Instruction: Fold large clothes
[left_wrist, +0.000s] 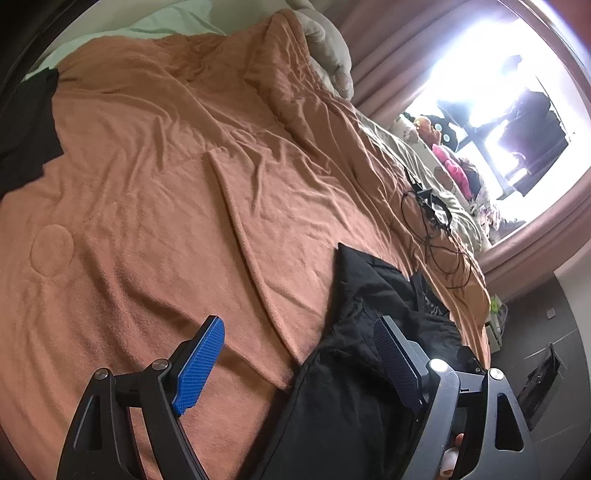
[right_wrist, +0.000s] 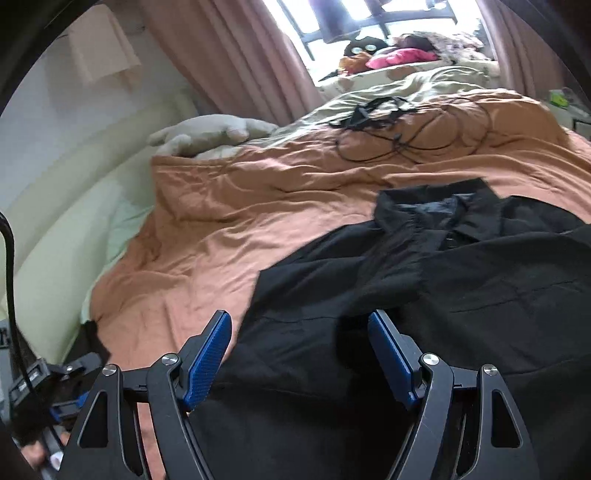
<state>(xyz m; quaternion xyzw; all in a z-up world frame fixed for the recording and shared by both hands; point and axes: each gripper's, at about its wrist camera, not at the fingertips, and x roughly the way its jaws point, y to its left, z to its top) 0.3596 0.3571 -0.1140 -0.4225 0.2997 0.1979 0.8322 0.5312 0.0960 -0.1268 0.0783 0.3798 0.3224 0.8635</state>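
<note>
Both wide open right now: left gripper (left_wrist: 295, 360) and right gripper (right_wrist: 300, 356), blue pads (right_wrist: 207, 360) spread, holding nothing.

My left cam sits low over the rumpled orange blanket (left_wrist: 166, 166), tilted, bright window (left_wrist: 480, 74) upper right. My right cam looks level toward the same window (right_wrist: 369, 14) at top centre. Both share the crumpled black garment (left_wrist: 351, 387) (right_wrist: 406, 295) and the tangled black cable (left_wrist: 432, 221) (right_wrist: 388, 125).
</note>
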